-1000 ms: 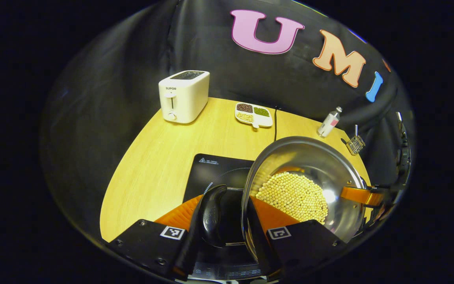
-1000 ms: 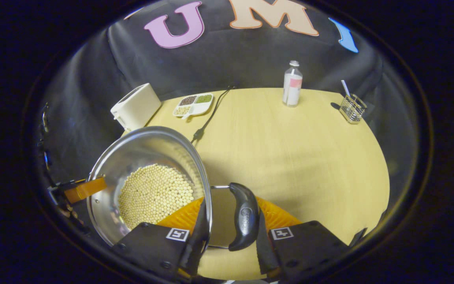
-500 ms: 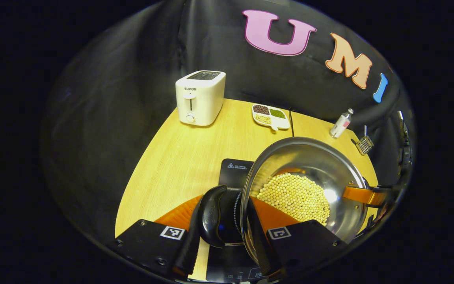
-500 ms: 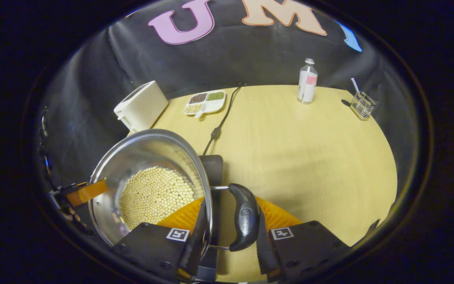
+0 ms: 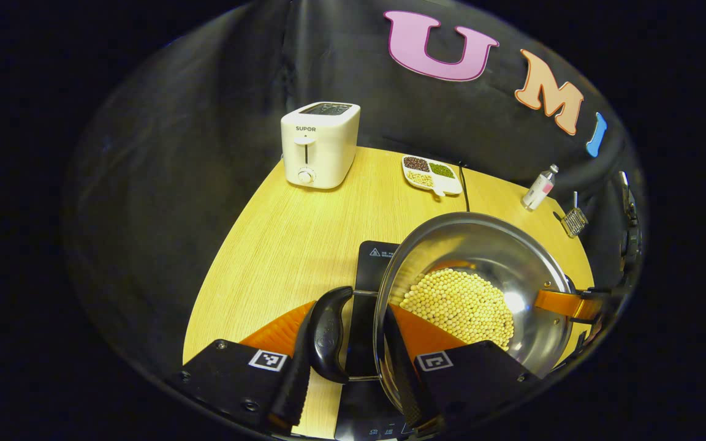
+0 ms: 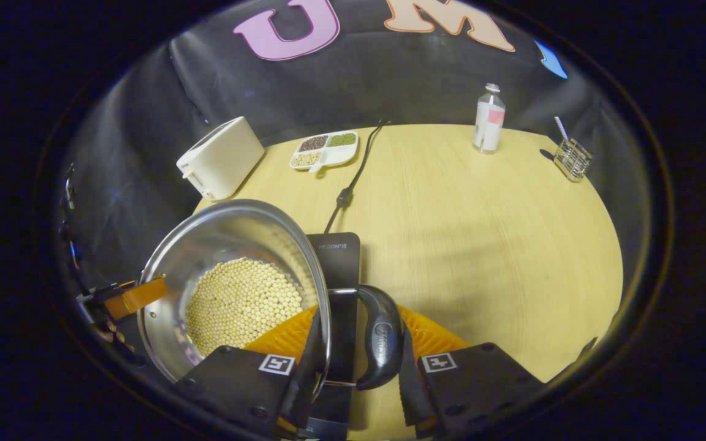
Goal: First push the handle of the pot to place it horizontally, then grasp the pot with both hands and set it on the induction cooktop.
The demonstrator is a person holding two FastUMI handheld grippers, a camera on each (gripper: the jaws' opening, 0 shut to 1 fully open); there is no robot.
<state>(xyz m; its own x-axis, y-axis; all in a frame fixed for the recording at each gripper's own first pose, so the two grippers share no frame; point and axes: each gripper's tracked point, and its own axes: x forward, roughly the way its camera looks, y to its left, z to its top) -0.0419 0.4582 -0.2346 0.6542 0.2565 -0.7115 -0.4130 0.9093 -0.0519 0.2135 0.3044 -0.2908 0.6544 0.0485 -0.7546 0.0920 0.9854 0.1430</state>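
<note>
Pot (image 5: 469, 288) is hanging between the two sets of tongs right now, and it's being carried level so the pale beans (image 5: 457, 306) inside aren't rolling out. The left tongs (image 5: 353, 361) are pinching the black side handle (image 5: 328, 334) on their side, one finger outside the handle and the other against the steel wall. The right tongs (image 6: 356, 361) are doing the same on the opposite handle (image 6: 380, 337), squeezed onto it. Gripping both loops like that is splitting the weight, which I'm guessing matters with a full pot.

Below it, the black induction cooktop (image 6: 337, 257) is sitting near the front edge of the desk (image 6: 482, 233), and the pot is hovering over it, not quite centred from what I can tell. Whether the bottom is touching the glass yet, I can't say. The cooktop's cord (image 6: 353, 177) is running off toward the back edge.

Further out, a white toaster (image 5: 319, 144) is standing at the back left corner, a divided dish of beans (image 5: 429, 174) is sitting beside the cord at the back edge, and a small bottle (image 6: 489, 119) and a wire holder (image 6: 572, 159) are parked toward the back right, all well out of the way.
</note>
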